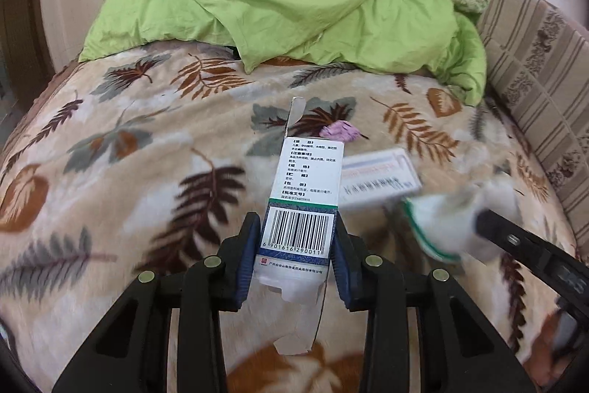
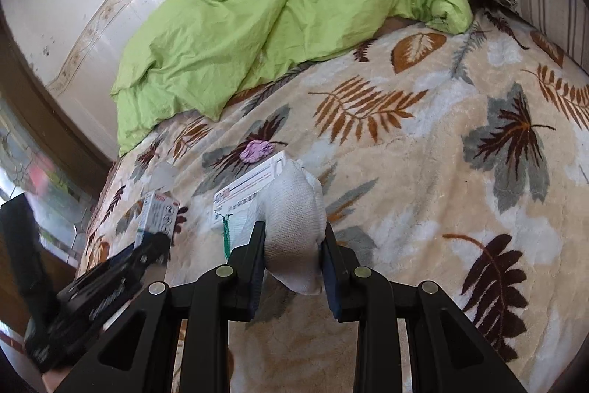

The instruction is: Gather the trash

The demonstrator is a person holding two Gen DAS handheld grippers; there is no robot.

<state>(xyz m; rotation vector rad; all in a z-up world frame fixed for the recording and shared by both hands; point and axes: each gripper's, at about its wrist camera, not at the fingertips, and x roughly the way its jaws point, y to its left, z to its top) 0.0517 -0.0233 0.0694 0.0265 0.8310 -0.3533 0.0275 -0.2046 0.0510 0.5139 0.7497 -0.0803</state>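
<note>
Both grippers loaded over a plush leaf-print blanket (image 1: 147,150).

Left gripper (image 1: 296,238) fingers clamped on a slim printed carton (image 1: 305,194), barcode end nearest, torn flaps open. Right gripper (image 2: 292,245) fingers pinch a soft white knit glove (image 2: 294,209) with green trim. Flat white box (image 2: 250,194) lies on the blanket beside it; crumpled purple wrapper (image 2: 254,150) beyond. Rumpled green quilt (image 2: 228,35) at the far side.

Medicine carton (image 1: 300,201): smooth printed cardboard, slight sheen. Sock (image 2: 294,227): white ribbed knit, matt. Blanket (image 1: 147,150): plush fleece with a leaf print. Duvet (image 1: 279,2): green woven cloth, creased, matt. Left gripper (image 1: 294,256): black matt plastic, brass-coloured metal pins.
</note>
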